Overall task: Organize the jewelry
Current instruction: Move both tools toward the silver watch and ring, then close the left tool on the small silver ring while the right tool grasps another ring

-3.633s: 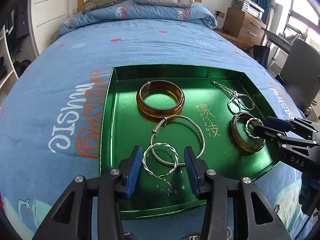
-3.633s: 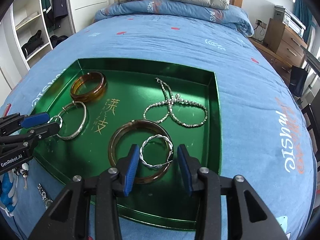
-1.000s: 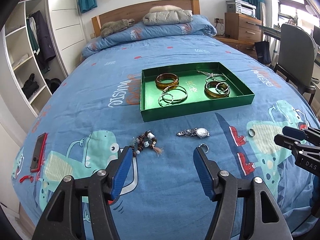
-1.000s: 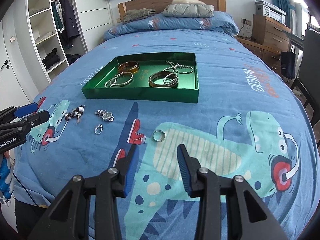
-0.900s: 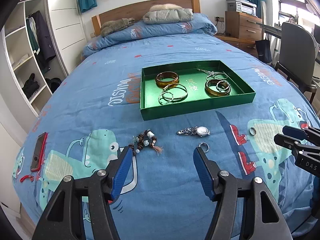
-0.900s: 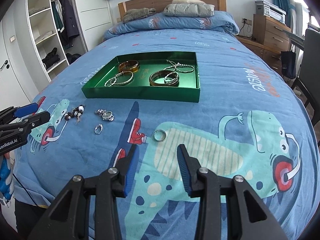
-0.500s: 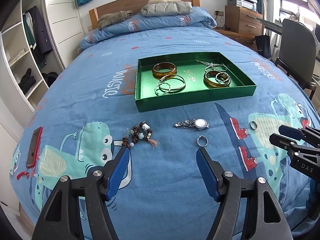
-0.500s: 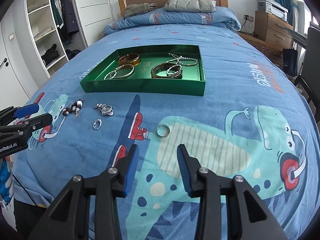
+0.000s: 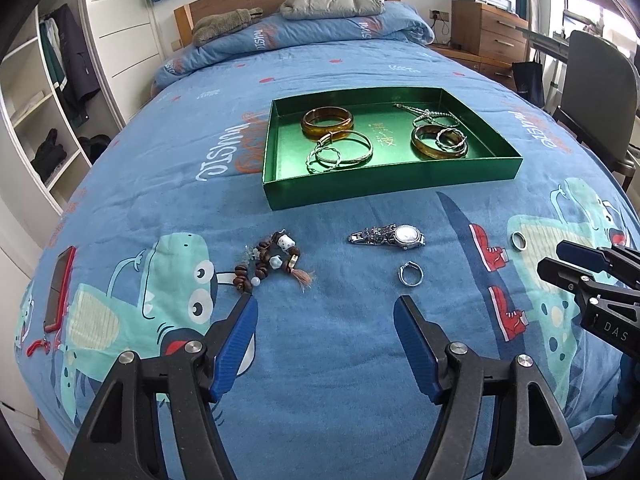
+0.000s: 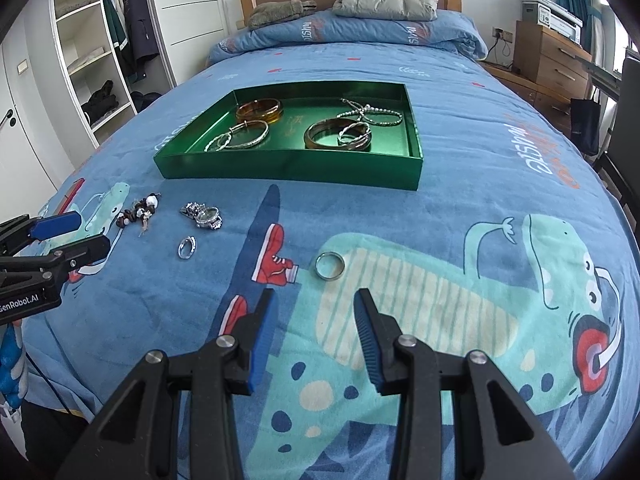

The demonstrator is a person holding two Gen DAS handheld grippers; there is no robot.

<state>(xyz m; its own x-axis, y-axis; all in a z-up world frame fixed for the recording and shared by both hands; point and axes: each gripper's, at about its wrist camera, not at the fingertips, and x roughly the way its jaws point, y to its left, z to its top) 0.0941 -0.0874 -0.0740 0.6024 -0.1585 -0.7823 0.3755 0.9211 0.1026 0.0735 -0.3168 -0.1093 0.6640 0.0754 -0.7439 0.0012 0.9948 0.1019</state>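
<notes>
Ring point(image 10: 329, 265) lies just ahead of right gripper's point(image 10: 314, 312) parted jaws.

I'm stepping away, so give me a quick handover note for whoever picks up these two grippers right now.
Left gripper: open, empty, above the quilt.
Right gripper: open, empty, just short of the plain ring.
Done: green tray holds two amber bangles, a silver bangle, two twisted silver rings and a chain.
Left on the quilt: beaded bracelet, watch, small silver ring, plain ring.
Likely next: right takes the plain ring, left the small ring or watch.
</notes>
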